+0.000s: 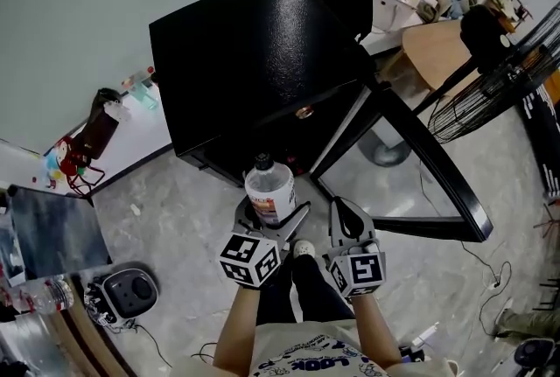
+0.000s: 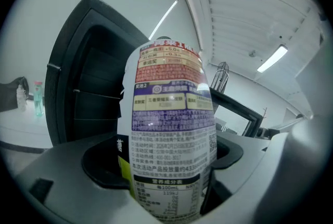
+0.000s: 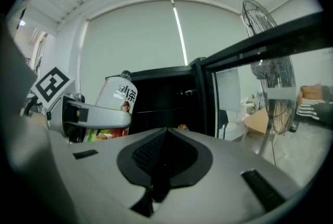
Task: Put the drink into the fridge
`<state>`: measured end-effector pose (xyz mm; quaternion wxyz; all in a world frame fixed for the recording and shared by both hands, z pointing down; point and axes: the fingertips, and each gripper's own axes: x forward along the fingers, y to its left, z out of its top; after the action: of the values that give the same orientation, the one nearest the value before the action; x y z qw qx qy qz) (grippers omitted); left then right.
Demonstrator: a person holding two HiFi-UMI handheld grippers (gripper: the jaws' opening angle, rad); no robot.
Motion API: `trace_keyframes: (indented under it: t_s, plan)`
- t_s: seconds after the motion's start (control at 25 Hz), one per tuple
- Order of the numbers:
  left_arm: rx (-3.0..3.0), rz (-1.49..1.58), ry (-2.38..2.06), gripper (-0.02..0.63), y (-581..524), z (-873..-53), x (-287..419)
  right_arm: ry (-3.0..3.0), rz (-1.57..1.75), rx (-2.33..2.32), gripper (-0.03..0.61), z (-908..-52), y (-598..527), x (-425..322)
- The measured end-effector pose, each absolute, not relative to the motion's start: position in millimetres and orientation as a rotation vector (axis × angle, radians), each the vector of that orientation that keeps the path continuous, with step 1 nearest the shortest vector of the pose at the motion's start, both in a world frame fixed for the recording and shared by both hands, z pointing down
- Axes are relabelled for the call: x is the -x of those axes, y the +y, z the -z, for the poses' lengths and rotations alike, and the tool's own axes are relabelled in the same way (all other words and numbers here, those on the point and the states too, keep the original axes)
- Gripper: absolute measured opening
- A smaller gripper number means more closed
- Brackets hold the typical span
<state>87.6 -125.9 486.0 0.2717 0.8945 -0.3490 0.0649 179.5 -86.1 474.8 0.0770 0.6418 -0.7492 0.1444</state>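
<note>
The person wears a cream T-shirt [image 1: 306, 359] with dark blue lettering printed across the front, black trousers [image 1: 302, 289] and a white shoe [image 1: 304, 249]. Each hand carries a tool of pale grey moulded plastic: the left tongs [image 1: 273, 211] and the right tongs [image 1: 343, 213]. Each has a cube with black-and-white square markers, the left marker cube [image 1: 249, 259] and the right marker cube [image 1: 359, 272]. Black, finely ribbed teardrop pads [image 3: 145, 153] are set into the grey jaw shells.
</note>
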Motion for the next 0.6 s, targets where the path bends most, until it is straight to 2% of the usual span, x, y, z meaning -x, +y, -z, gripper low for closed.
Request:
trace_keyframes:
  t_s: [0.6]
  plan:
    - [-2.149,-0.064,-0.900,0.432,-158,-552,-104,-2.244,-0.606,-1.754,0.002,-562,-87,-169]
